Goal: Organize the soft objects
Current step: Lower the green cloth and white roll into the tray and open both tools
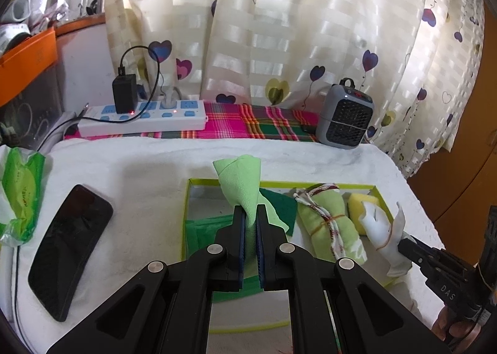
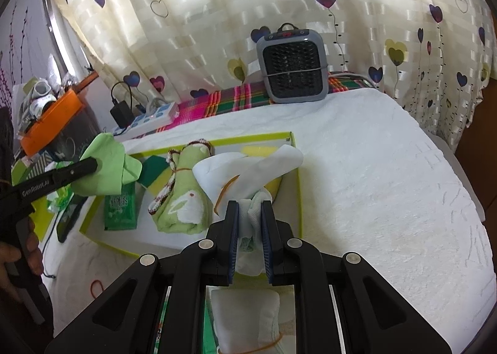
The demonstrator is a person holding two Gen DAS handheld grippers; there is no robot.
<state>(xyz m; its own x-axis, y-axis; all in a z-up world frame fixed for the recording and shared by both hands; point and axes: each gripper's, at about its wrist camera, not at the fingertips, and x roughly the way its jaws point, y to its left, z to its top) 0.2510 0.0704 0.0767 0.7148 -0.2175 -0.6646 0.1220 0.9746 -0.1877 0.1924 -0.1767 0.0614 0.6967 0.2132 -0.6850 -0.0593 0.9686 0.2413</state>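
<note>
My left gripper is shut on a light green cloth, which stands up above a shallow tray with a lime green rim. From the right wrist view the same light green cloth hangs at the left gripper's tip. My right gripper is shut on a white cloth bundle with an orange rubber band, over the tray's right end. In the tray lie a green rolled towel tied with cord, a yellow sponge, a dark green felt piece and a green packet.
A black phone and a green tissue pack lie left of the tray on the white towel-covered surface. A power strip with a charger and a small grey heater stand at the back. Curtains hang behind.
</note>
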